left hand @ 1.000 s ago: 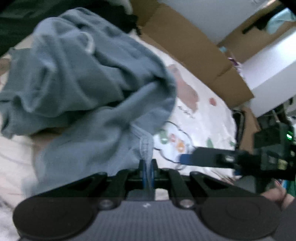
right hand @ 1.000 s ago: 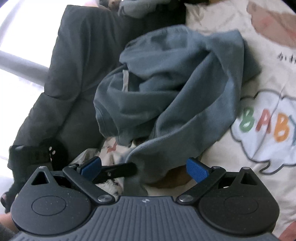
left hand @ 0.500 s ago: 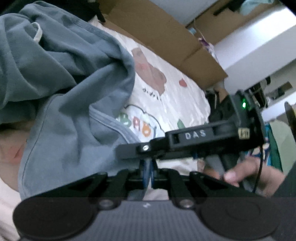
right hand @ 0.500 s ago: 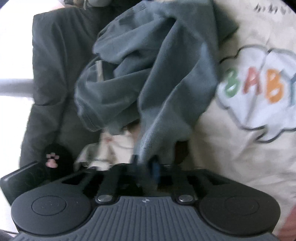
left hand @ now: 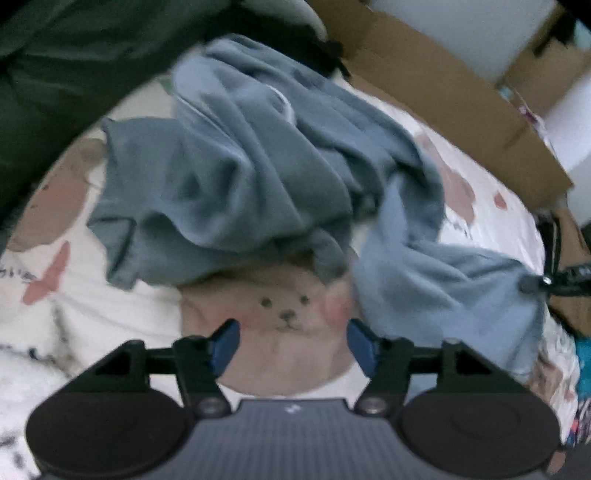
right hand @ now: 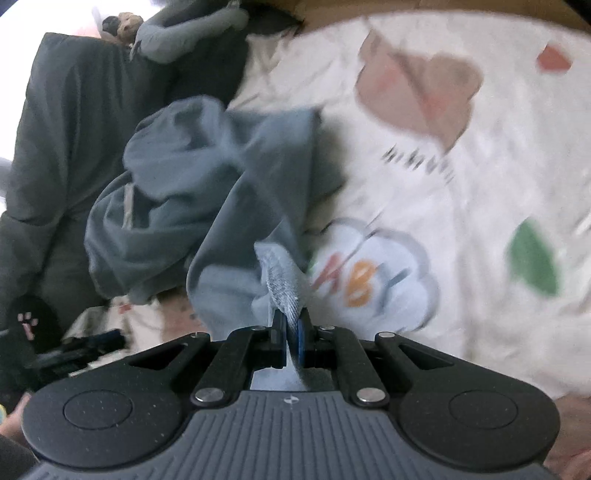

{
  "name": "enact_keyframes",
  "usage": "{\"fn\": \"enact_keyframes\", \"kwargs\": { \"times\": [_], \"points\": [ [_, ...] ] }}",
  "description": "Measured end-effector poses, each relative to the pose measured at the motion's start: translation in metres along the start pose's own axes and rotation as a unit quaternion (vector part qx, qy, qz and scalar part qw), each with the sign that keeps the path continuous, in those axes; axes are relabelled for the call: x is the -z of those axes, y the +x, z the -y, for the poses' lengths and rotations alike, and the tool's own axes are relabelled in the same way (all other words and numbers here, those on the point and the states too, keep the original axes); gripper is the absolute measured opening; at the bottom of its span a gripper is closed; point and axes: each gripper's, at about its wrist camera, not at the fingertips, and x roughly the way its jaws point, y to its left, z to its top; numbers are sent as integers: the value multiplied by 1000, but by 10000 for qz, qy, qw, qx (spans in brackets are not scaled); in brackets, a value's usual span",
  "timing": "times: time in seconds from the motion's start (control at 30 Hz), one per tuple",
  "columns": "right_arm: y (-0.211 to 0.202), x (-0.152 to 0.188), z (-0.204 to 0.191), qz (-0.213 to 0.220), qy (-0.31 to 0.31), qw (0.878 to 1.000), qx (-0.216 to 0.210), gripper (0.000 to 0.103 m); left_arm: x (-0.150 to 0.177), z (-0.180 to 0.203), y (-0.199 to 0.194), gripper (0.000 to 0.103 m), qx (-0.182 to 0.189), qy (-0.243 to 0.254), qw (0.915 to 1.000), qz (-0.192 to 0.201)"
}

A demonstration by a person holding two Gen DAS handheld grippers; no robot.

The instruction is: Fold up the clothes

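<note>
Two grippers are in our hands, both tilted steeply down toward the bed. Our left gripper (left hand: 293, 341) hangs over a bear face printed on the white patterned sheet (left hand: 59, 302); its jaws have just been opening and now stand wide, blue pads (left hand: 225, 341) apart with nothing between them. Our right gripper (right hand: 291, 338) has just been closing and is now clamped tight on a ribbed edge of the blue-grey garment (right hand: 192, 184), the cloth rising taut out of the pinched pads.

That garment lies crumpled on the sheet, beside a heap of dark clothing (right hand: 62, 129) on the window side. From our left wrist we see the blue-grey garment (left hand: 251, 166) bunched just beyond the bear print, with one lighter fold stretched out to the right, where the tip of the right gripper (left hand: 535, 284) grips it near the picture's edge. This view also shows brown cardboard boxes (left hand: 443, 96) along the far side of the bed, which the right wrist view barely catches.

From our right wrist we see the cloud print with coloured letters (right hand: 373, 273) just right of the pinched cloth, part of the left gripper (right hand: 74, 350) low on the left, and a grey stuffed toy (right hand: 184, 33) at the top. Both pictures are blurred, so finer seams cannot be told.
</note>
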Motion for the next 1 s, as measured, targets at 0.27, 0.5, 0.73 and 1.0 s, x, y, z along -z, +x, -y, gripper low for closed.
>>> {"fn": "enact_keyframes", "kwargs": {
  "times": [0.27, 0.5, 0.73, 1.0],
  "points": [
    [-62, -44, 17, 363, -436, 9947, 863, 3, -22, -10, 19, 72, -718, 86, 9973, -99],
    [-100, -73, 49, 823, -364, 9782, 1872, 3, -18, -22, 23, 77, -915, 118, 9954, -264],
    [-122, -88, 91, 1482, 191, 9478, 2817, 6, -18, -31, 33, 80, -1208, 174, 9919, -364],
    [-129, -87, 93, 1725, 152, 9419, 2879, 58, -21, -43, 53, 82, -1194, 157, 9922, -318]
  ]
}}
